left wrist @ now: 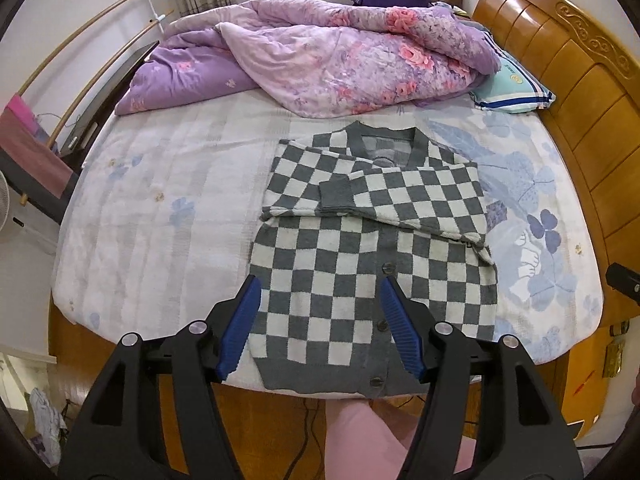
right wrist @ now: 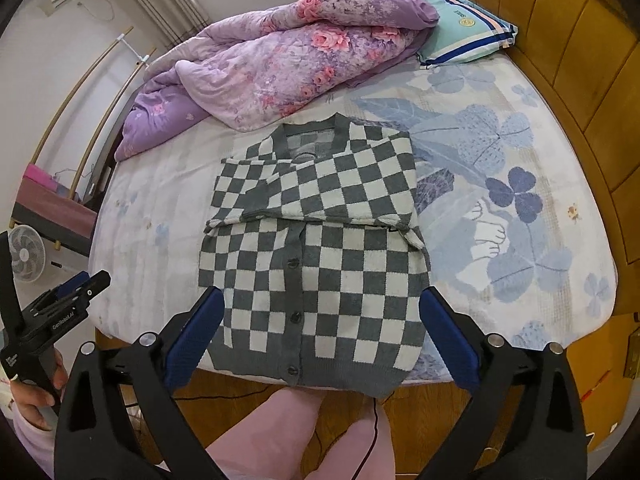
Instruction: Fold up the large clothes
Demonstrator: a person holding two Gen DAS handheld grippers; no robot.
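A grey-and-white checkered cardigan [left wrist: 360,264] [right wrist: 316,264] lies flat and buttoned on the bed, hem toward me at the bed's front edge. Both sleeves are folded across its chest, the right one on top with its grey cuff showing. My left gripper [left wrist: 319,282] hovers open above the lower left of the cardigan, with nothing between its blue pads [left wrist: 244,320]. My right gripper [right wrist: 322,292] is wide open over the hem, its fingers spanning nearly the cardigan's width without touching it. In the right wrist view the left gripper [right wrist: 80,284] shows at the left, held by a hand.
The bed sheet [left wrist: 160,200] [right wrist: 520,240] is pale with blue flowers. A rumpled purple floral quilt [left wrist: 340,60] [right wrist: 280,60] and a striped pillow [left wrist: 512,88] [right wrist: 464,32] lie at the back. A wooden headboard [left wrist: 580,100] runs along the right. The person's pink-clad legs [right wrist: 300,432] stand at the front edge.
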